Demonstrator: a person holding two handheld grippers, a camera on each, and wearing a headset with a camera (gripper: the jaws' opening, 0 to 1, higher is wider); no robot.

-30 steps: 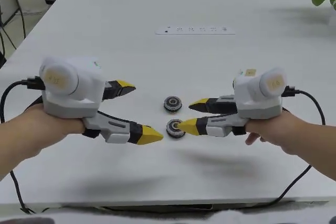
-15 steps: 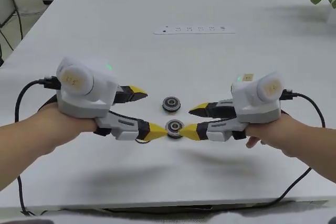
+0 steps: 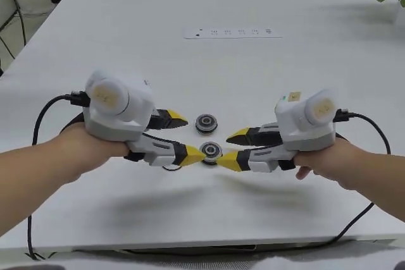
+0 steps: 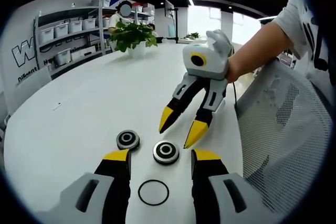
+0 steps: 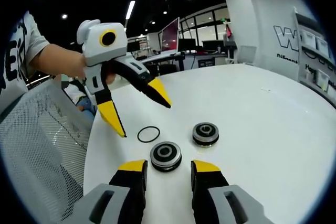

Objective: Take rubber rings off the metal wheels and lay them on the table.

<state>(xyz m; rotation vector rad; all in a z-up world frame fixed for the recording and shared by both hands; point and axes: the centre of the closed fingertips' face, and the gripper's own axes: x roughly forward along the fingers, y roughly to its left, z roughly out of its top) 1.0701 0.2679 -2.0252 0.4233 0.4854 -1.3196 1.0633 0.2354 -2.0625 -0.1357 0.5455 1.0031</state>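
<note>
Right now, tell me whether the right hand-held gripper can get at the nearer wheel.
Probably yes. The nearer wheel lies just ahead of the right hand-held gripper, whose jaws stand open with nothing between. The left hand-held gripper crowds only the opposite side.

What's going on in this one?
A person holds a gripper in each hand over a white table. The left claw and right claw, both open, flank the nearer wheel without gripping it. A second wheel sits just behind. One rubber ring already lies loose on the table, by the left claw.
</note>
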